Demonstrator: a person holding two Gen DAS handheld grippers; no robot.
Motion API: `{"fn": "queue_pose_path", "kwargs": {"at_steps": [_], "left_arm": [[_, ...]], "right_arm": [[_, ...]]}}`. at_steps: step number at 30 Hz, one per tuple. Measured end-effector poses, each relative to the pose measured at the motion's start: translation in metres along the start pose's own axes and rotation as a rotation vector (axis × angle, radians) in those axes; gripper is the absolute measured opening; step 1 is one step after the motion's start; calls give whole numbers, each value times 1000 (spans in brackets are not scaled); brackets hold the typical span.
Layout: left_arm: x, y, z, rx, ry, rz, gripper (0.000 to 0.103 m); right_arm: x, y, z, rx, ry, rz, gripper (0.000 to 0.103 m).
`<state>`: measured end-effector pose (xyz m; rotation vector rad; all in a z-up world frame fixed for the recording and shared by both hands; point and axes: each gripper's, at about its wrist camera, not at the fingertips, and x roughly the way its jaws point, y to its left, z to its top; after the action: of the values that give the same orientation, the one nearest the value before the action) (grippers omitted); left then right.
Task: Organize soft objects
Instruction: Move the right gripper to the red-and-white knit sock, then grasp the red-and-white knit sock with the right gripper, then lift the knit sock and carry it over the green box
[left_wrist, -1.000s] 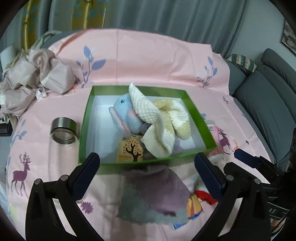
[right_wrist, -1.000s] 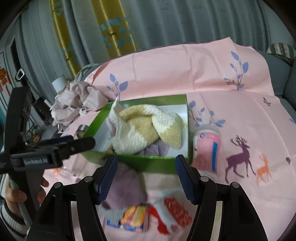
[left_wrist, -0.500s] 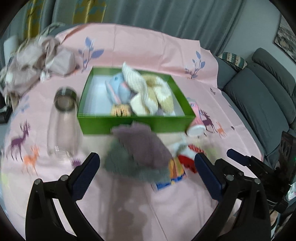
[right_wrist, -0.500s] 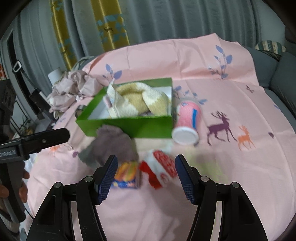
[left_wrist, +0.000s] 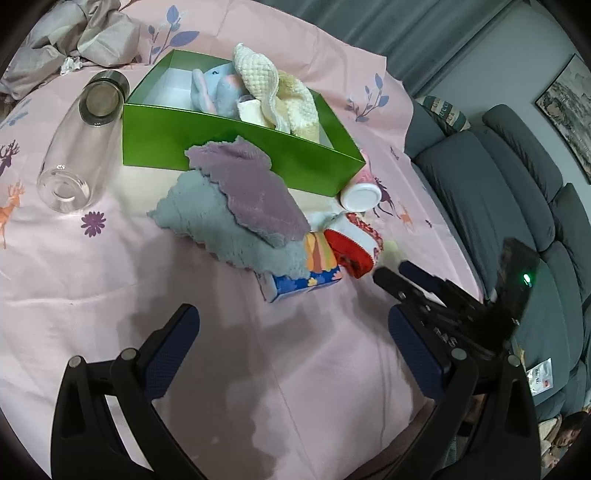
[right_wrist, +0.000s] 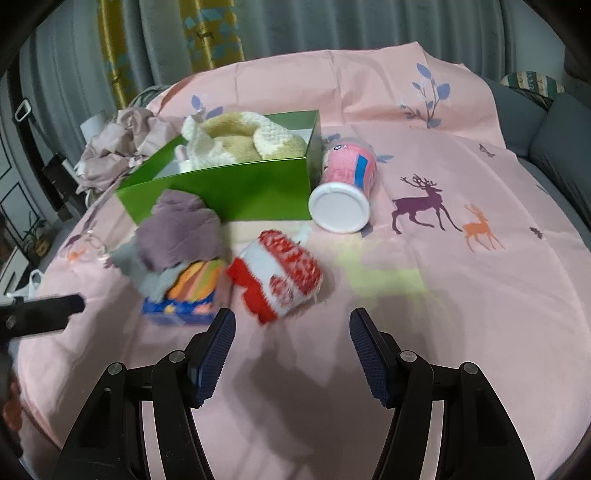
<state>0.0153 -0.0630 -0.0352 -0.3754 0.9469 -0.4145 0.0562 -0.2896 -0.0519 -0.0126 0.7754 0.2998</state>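
A green box (left_wrist: 236, 151) (right_wrist: 221, 192) on the pink cloth holds a cream knit towel (left_wrist: 273, 88) (right_wrist: 236, 142) and a blue plush toy (left_wrist: 216, 88). In front of it lie a purple cloth (left_wrist: 251, 184) (right_wrist: 177, 229) over a grey cloth (left_wrist: 221, 229), a colourful packet (left_wrist: 306, 273) (right_wrist: 188, 295) and a red-and-white sock (left_wrist: 351, 243) (right_wrist: 280, 273). My left gripper (left_wrist: 291, 343) is open and empty, hovering near of the pile. My right gripper (right_wrist: 291, 347) is open and empty, just near of the sock; it also shows in the left wrist view (left_wrist: 406, 284).
A clear glass bottle (left_wrist: 81, 140) lies left of the box. A pink cup (right_wrist: 343, 188) (left_wrist: 362, 192) lies on its side right of the box. Crumpled beige fabric (left_wrist: 66, 40) (right_wrist: 118, 147) sits at the far left. A grey sofa (left_wrist: 517, 199) stands to the right.
Both grippers have pulled back and up from the box, so the box and pile now sit farther away. Both stayed open and empty.
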Motion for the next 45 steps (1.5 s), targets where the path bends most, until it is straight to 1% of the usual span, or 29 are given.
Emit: {"fn": "queue_pose_path", "kwargs": {"at_steps": [4, 5, 6, 7, 9, 10, 11, 13, 15, 17, 18, 20, 22, 23, 24, 25, 26, 28, 29, 30, 31, 33, 34, 35, 37, 38, 39, 41, 45], "left_arm": [[5, 3, 5, 0, 8, 20, 102], [7, 4, 6, -1, 10, 22, 102], [8, 6, 6, 0, 12, 23, 102], [9, 6, 6, 1, 15, 24, 102], [10, 7, 7, 4, 18, 18, 102], [12, 7, 7, 4, 22, 11, 102], [13, 6, 7, 5, 26, 2, 102], [16, 2, 3, 12, 42, -21, 102], [18, -3, -3, 21, 58, -47, 102], [21, -7, -10, 36, 78, -69, 102], [22, -10, -12, 41, 84, -72, 101], [24, -12, -19, 48, 94, -66, 100], [24, -11, -27, 50, 98, -55, 93], [23, -9, -30, 48, 103, -47, 86], [24, -7, -33, 44, 111, -38, 82], [24, -5, -35, 40, 117, -33, 76], [25, -3, -37, 36, 122, -33, 75], [24, -3, -40, 35, 118, -39, 75], [24, -6, -40, 43, 115, -39, 73], [25, -9, -40, 52, 115, -44, 67], [25, -11, -40, 60, 117, -55, 64], [27, -16, -42, 73, 127, -72, 54], [29, -18, -42, 77, 132, -80, 51], [30, -20, -44, 82, 139, -90, 48], [32, -25, -47, 97, 143, -85, 46], [32, -28, -48, 106, 139, -70, 46], [31, -29, -49, 113, 134, -58, 45], [30, -31, -49, 113, 129, -45, 44], [20, -40, -48, 142, 96, -23, 44]], "right_arm": [[26, -4, 11, 31, 24, 48, 65], [31, -5, 12, 38, 32, 51, 60], [37, -6, 13, 48, 45, 67, 43], [39, -7, 13, 56, 49, 95, 41], [34, -6, 10, 49, 36, 98, 38], [29, -6, 8, 42, 35, 95, 38], [23, -6, 4, 44, 37, 110, 38], [7, -7, -6, 45, 45, 161, 38], [-11, -7, -17, 41, 48, 241, 38], [-23, 0, -30, 30, 71, 351, 38], [-26, 7, -36, 11, 84, 385, 38], [-24, 22, -44, -33, 109, 421, 38], [-16, 39, -50, -69, 140, 420, 38], [-12, 46, -51, -76, 153, 419, 38], [-8, 51, -53, -80, 162, 413, 41], [-7, 54, -54, -83, 166, 404, 43], [-6, 55, -55, -84, 168, 397, 45], [-9, 55, -57, -85, 165, 383, 48], [-10, 53, -58, -85, 164, 374, 52], [-12, 51, -58, -82, 162, 360, 57], [-14, 48, -59, -75, 160, 351, 58], [-17, 43, -58, -61, 158, 346, 58], [-18, 41, -59, -55, 154, 346, 58], [-19, 40, -60, -53, 151, 349, 58], [-16, 43, -59, -61, 151, 334, 56], [-15, 44, -60, -65, 149, 333, 46], [-15, 46, -60, -64, 151, 348, 41], [-14, 49, -59, -67, 149, 333, 39], [-21, 50, -58, -63, 128, 346, 38]]}}
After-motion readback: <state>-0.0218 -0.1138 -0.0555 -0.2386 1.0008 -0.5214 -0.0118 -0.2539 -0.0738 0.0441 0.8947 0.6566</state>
